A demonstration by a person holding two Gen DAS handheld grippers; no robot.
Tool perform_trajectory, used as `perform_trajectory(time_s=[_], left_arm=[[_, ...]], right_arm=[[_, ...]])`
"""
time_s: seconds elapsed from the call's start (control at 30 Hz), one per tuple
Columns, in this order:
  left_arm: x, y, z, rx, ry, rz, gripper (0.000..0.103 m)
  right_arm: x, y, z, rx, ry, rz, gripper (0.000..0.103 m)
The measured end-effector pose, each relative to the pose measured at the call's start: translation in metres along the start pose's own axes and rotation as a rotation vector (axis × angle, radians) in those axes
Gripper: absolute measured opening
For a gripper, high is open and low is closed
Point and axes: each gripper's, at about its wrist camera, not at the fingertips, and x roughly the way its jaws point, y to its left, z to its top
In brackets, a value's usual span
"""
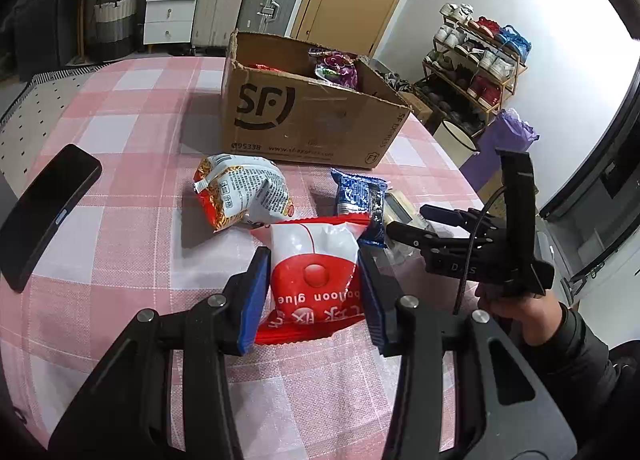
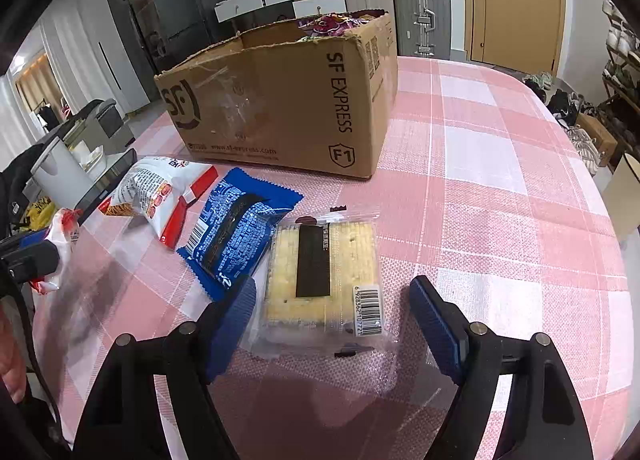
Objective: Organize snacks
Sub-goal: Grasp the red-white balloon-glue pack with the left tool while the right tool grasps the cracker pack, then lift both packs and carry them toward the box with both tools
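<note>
While the left claw (image 1: pixel 314 284) pinches the red-and-white balloon glue packet (image 1: pixel 314 260) between its blue pads (image 1: pixel 254 296), the right claw (image 2: pixel 334 324) stands spread around the clear cracker pack (image 2: pixel 324 280) with neither pad touching the wrapper. The step in hand looks like a paired pick-up: one snack is gripped on the left, and the next is being lined up on the right.

In the left wrist view the cardboard box (image 1: pixel 304 120) sits at twelve o'clock from the held packet, already holding a purple bag (image 1: pixel 340 68) and something red. The noodle bag (image 1: pixel 244 192) lies at eleven o'clock and the blue wafer packet (image 1: pixel 360 196) at one o'clock, both loose on the pink checked counter (image 1: pixel 120 140). A phone (image 1: pixel 44 212) rests at nine o'clock, well apart from the snacks.

In the right wrist view the cracker pack lies flat, its left edge touching or overlapping the blue wafer packet at ten o'clock.

The likely next move is for the right claw to press together on the cracker pack's sides without catching the blue wrapper, while the left lifts its packet clear of the box's near wall toward twelve o'clock. The crinkly clear film could slip, so a grip on the stiff biscuit body seems wiser.
</note>
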Motion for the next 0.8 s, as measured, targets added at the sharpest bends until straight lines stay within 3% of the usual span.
perform_trajectory(time_s=[0.23,0.3,0.47,0.6,0.8], left_arm=[[0.002,0.000,-0.002,-0.007,0.008,-0.014,0.040],[0.003,0.000,-0.003,-0.008,0.010,-0.010,0.040],[-0.003,0.001,-0.004,-0.012,0.006,-0.004,0.040],[-0.007,0.003,-0.004,-0.006,0.002,0.009,0.040],[-0.016,0.000,-0.003,-0.012,-0.019,0.001,0.040]], right_arm=[[0.003,0.009,0.000,-0.040,0.003,-0.029,0.071],[0.004,0.012,0.000,-0.059,0.001,-0.049,0.059],[0.003,0.012,-0.002,-0.060,0.006,-0.053,0.059],[-0.009,0.001,-0.007,0.008,-0.015,0.011,0.059],[-0.028,-0.004,-0.014,0.040,-0.047,0.036,0.059]])
